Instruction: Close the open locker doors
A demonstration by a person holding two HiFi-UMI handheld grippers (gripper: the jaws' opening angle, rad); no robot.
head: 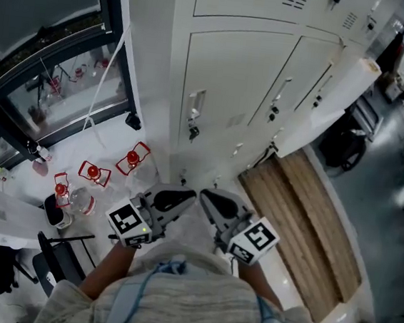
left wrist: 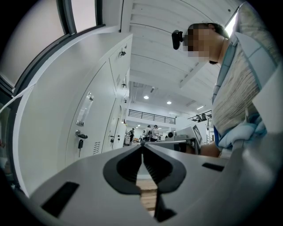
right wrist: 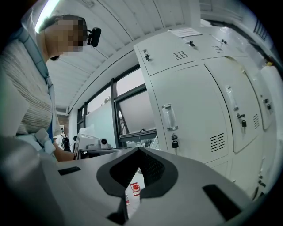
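1. Held low against the person's sweater, the left tongs and right tongs are each pressed together on nothing, tips aimed at the lockers.
2. The open locker door stands swung out to the right, well apart from both.
3. The near door looks shut, so at least that one closing seems to be left.

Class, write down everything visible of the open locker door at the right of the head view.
The open locker door is a tall, plain cream panel, painted metal by its look, swung out from the locker bank over the wooden floor strip. Its narrow top edge shows. Nothing visibly touches its free side.
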